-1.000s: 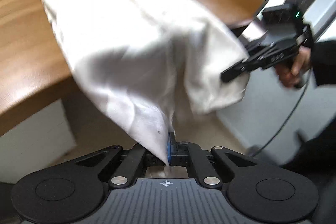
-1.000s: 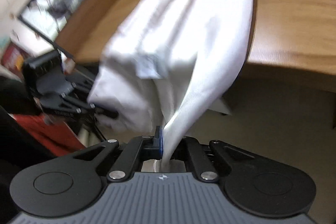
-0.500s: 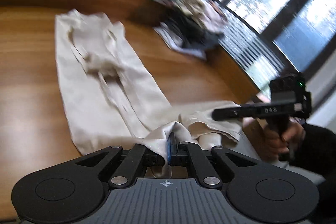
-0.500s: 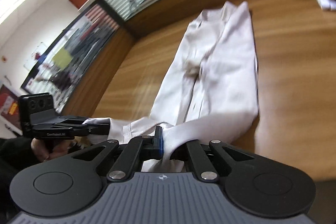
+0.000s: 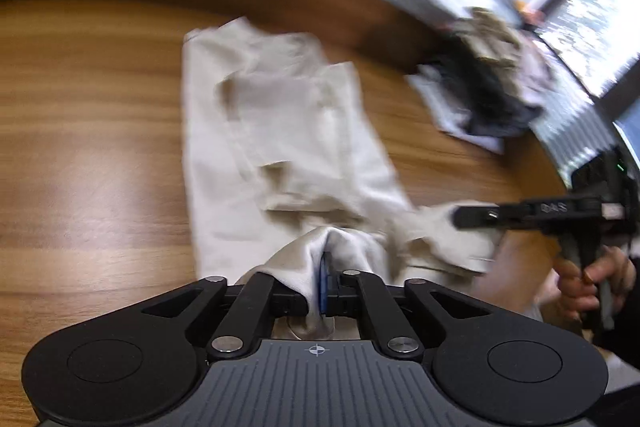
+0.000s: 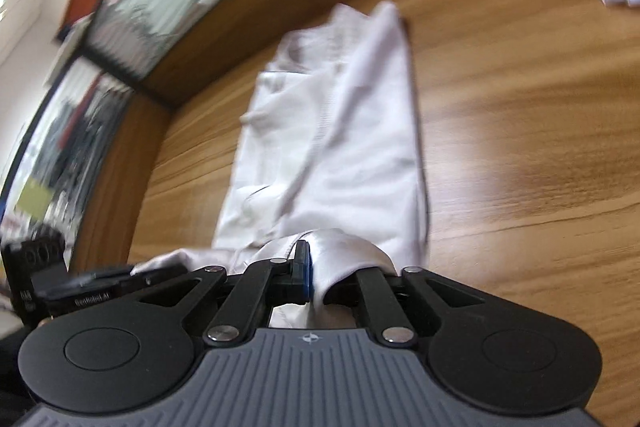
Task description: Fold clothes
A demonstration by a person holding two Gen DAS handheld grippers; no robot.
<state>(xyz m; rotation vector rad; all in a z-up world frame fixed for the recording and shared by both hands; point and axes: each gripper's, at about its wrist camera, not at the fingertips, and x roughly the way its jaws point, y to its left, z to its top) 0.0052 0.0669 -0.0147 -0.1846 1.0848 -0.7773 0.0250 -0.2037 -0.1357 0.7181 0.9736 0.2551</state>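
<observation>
Flanking cream trousers (image 5: 280,131) on table (image 5: 88,147): clothes pile (image 5: 484,95).

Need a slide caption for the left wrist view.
Left hand-held gripper pinching cream trousers on the wooden table, right hand-held gripper alongside.

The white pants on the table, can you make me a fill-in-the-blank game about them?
1. The white pants lie on a ____ table.
2. The left tool is ____ on the pants.
3. The right tool pinches the ____ too.
4. A pile of other ____ sits farther back.

Missing words: wooden; shut; pants; clothes
</observation>
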